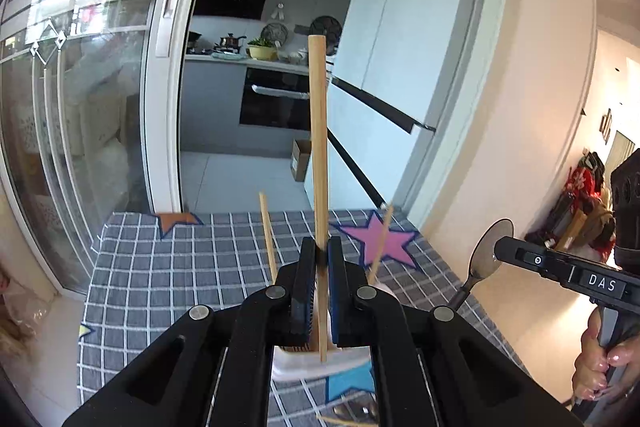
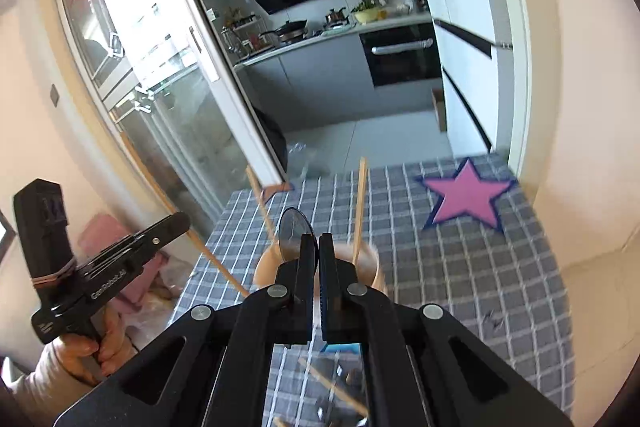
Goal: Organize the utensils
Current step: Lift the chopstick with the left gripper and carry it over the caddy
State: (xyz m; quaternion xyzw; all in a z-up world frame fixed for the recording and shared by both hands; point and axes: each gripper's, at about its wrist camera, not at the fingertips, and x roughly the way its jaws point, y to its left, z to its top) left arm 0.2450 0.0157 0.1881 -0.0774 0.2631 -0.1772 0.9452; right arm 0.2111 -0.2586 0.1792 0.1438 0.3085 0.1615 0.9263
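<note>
**A:** Wooden chopstick [image 1: 318, 147] first: the left gripper [image 1: 320, 259] has its two pads pinched on it, low on the stick, so the long end stands almost upright above the jaws and the short end pokes down towards the pale holder [image 1: 320, 363] right under the gripper.

**B:** And that holder, where is it against the pink star [image 1: 380, 239] on the checked cloth [image 1: 180, 267]?

**A:** On the near side of the star, a bit to its left. Two more thin chopsticks [image 1: 268, 239] lean out of it, one tilting left, one tilting right across the star's edge.

**B:** Moving right of the star?

**A:** The right gripper [image 1: 500, 247] comes in from the right edge, with a metal spoon [image 1: 486, 251] in it, bowl up. The person's hand [image 1: 600, 359] grips its handle below.

**B:** Its own camera agrees?

**A:** Yes. The right gripper [image 2: 319, 247] is pressed together on the spoon [image 2: 294, 229], whose bowl sticks up just left of the pads. Past the tips sits the holder [image 2: 276, 263], blurred, left and nearer than the star [image 2: 466, 197]. At far left the left gripper [image 2: 176, 223] holds its chopstick [image 2: 192, 231] slanting down towards the holder. More sticks [image 2: 332, 389] lie on the cloth beneath the gripper.
</note>
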